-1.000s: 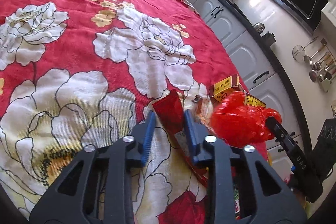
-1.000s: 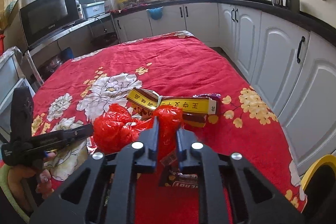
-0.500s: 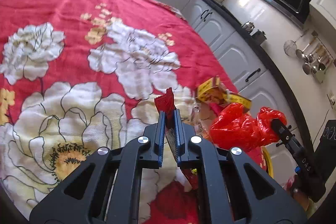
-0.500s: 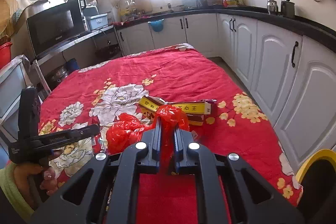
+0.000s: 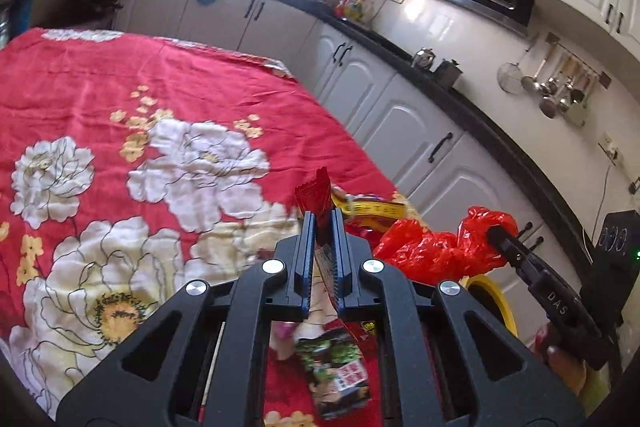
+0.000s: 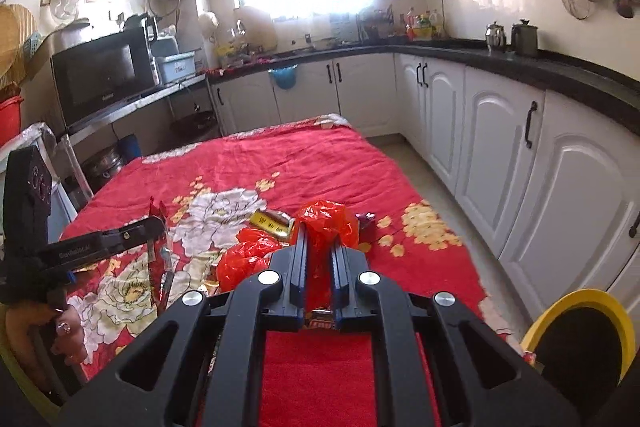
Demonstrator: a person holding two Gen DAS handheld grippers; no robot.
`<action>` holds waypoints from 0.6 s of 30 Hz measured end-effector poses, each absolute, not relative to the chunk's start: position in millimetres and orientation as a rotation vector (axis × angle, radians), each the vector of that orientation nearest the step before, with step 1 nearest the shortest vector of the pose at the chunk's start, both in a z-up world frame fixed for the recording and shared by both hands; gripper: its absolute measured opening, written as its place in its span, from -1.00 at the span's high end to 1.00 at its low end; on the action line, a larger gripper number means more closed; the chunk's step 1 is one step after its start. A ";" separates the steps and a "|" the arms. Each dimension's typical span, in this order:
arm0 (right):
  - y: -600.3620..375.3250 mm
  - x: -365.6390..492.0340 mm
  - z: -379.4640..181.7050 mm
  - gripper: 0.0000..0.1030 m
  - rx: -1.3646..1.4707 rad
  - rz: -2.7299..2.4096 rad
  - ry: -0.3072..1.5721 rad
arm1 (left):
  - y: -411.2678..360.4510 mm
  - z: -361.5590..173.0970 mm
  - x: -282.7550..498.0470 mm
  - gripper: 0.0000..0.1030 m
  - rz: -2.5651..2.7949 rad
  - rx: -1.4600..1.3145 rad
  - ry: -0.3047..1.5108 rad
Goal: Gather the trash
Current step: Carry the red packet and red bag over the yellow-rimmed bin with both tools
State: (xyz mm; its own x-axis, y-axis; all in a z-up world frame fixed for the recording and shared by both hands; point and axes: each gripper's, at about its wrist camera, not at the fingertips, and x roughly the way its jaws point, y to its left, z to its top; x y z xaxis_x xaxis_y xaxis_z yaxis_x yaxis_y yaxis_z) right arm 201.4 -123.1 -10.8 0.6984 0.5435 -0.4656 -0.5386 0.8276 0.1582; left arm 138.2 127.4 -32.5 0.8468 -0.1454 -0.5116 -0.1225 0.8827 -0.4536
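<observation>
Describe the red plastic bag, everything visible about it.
The red plastic bag is thin, glossy, crinkled film, bunched into lumps. The right gripper is shut on its upper bunch and holds it lifted; the rest trails down and left above the red floral tablecloth, in front of a yellow carton. The left wrist view shows the bag stretched sideways from that gripper. Its opening and contents cannot be seen.

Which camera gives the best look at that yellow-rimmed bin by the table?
The right wrist view: the yellow-rimmed round bin shows nearly its whole rim and dark inside. The left wrist view shows only a yellow arc behind the crumpled red plastic bag.
</observation>
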 end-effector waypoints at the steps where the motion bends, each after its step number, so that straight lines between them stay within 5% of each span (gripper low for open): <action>1: -126.2 200.1 -8.3 0.82 0.013 0.600 0.517 | 124.5 -31.2 138.8 0.93 -0.019 -0.493 0.565; 18: -200.2 168.9 22.6 0.82 0.030 0.500 0.418 | 51.3 -8.6 149.1 0.93 -0.140 -0.386 0.540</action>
State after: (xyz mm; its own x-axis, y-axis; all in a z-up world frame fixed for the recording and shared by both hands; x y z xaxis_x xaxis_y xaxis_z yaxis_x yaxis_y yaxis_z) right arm 168.9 -200.2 22.6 0.7953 0.4710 -0.3816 -0.4588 0.8791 0.1288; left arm 149.1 51.3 -8.6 0.8502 -0.2295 -0.4739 0.0289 0.9190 -0.3931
